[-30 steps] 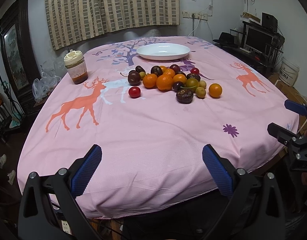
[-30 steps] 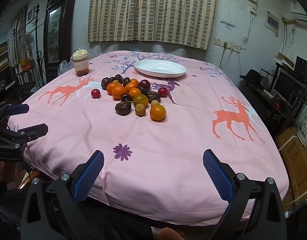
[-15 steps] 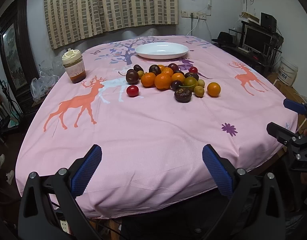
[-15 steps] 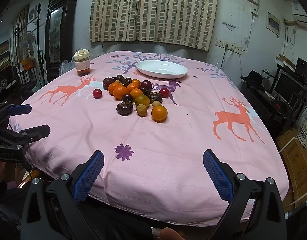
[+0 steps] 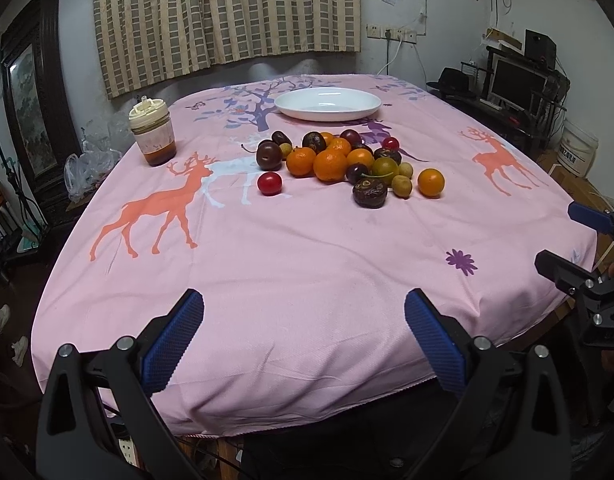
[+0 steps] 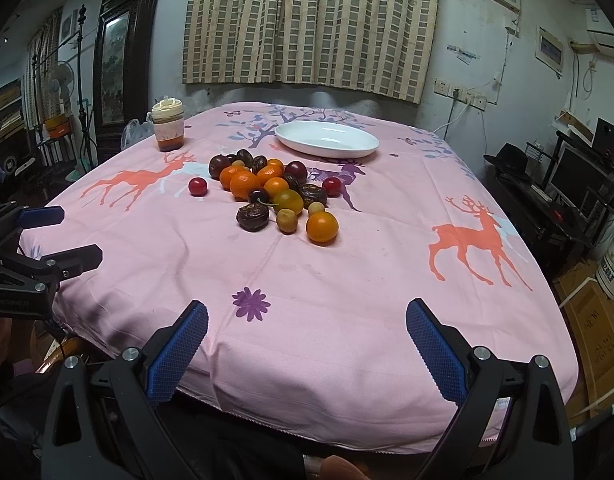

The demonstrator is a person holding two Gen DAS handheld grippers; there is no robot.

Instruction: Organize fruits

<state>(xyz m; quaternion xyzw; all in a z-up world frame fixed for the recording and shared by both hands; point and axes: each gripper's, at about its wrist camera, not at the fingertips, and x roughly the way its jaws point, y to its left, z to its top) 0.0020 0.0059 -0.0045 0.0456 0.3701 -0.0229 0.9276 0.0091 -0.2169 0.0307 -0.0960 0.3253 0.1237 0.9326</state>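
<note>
Here the left claw (image 5: pixel 305 322) and right claw (image 6: pixel 307 330) gape wide and empty, well short of the fruit pile (image 5: pixel 339 160).

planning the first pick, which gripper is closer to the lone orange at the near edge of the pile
Right, by a small margin. The right gripper faces the lone orange almost straight ahead; from the left gripper it sits farther off, ahead and to the right. Both are open at the table's near edge.

**A:** What's on the desk (image 5: pixel 307 260)?
**B:** Six mandarins (image 5: pixel 330 165), two small red fruits (image 5: pixel 269 183), three small yellow fruits (image 5: pixel 401 186), one white dish (image 5: pixel 327 103), one lidded jar (image 5: pixel 152 132).
**A:** Dark plums (image 5: pixel 269 155)?
**B:** Several, too bunched to count.
</note>
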